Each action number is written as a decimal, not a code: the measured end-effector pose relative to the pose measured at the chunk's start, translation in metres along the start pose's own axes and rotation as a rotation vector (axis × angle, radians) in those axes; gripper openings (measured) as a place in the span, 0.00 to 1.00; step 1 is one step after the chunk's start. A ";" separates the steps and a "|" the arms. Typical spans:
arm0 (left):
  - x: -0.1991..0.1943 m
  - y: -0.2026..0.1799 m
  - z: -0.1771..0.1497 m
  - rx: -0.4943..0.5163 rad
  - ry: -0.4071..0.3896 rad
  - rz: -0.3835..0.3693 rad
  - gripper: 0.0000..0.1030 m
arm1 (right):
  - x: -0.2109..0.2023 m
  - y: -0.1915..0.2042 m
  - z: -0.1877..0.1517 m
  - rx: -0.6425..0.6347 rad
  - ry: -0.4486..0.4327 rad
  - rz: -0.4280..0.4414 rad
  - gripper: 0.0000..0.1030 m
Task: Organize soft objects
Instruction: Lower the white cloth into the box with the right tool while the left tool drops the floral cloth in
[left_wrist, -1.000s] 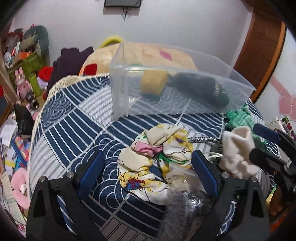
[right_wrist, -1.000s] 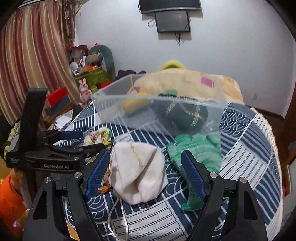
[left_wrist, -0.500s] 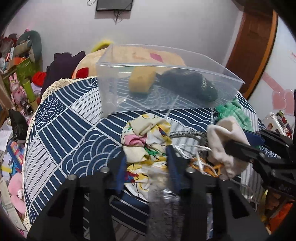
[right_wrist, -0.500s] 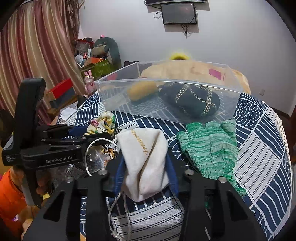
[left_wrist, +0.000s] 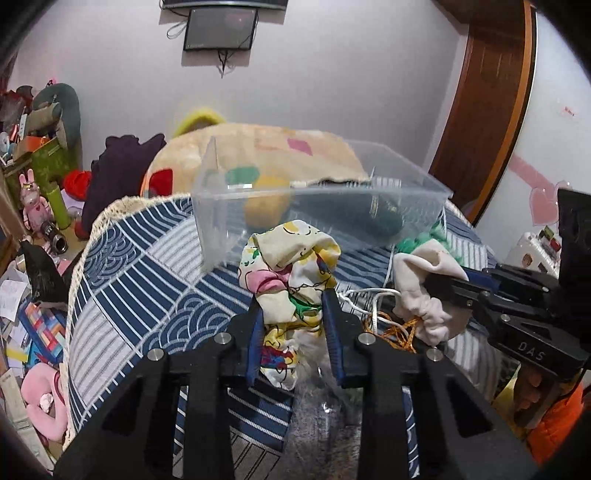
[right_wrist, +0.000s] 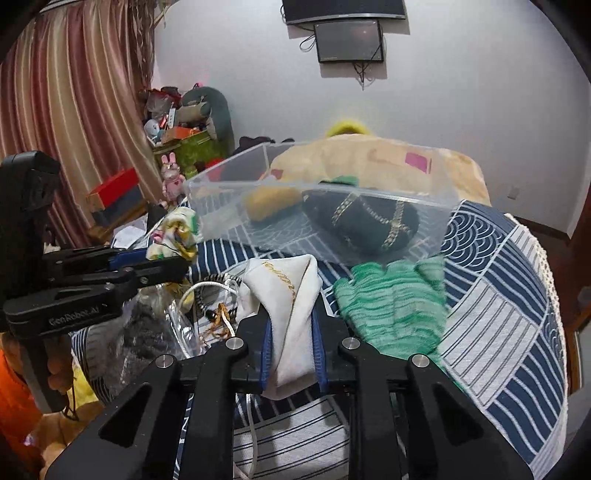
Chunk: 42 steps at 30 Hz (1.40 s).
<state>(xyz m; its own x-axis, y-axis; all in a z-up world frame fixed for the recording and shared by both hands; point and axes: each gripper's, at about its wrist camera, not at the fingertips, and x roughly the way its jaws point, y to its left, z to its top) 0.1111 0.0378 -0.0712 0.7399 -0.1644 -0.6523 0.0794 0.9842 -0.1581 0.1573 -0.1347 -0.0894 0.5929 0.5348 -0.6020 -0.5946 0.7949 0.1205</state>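
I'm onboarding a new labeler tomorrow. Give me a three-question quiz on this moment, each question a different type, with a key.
1. True or false: the left gripper is shut on the floral cloth.
2. Multiple choice: what does the right gripper hold? A) the green glove B) the white pouch C) the yellow toy
3. Fill in: the dark slipper lies inside the clear ____.

Key: 1 true; 2 B; 3 bin.
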 end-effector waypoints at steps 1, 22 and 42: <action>-0.003 0.001 0.003 -0.003 -0.010 -0.002 0.29 | -0.003 -0.002 0.002 0.005 -0.011 -0.004 0.16; -0.050 0.003 0.060 0.006 -0.220 0.010 0.29 | -0.058 -0.016 0.066 0.027 -0.282 -0.095 0.16; 0.008 0.005 0.101 0.018 -0.150 0.006 0.29 | -0.009 -0.031 0.099 -0.063 -0.226 -0.227 0.16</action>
<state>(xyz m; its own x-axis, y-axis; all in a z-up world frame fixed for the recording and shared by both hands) 0.1854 0.0476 -0.0024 0.8318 -0.1481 -0.5350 0.0852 0.9864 -0.1405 0.2244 -0.1353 -0.0095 0.8157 0.4012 -0.4168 -0.4615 0.8857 -0.0504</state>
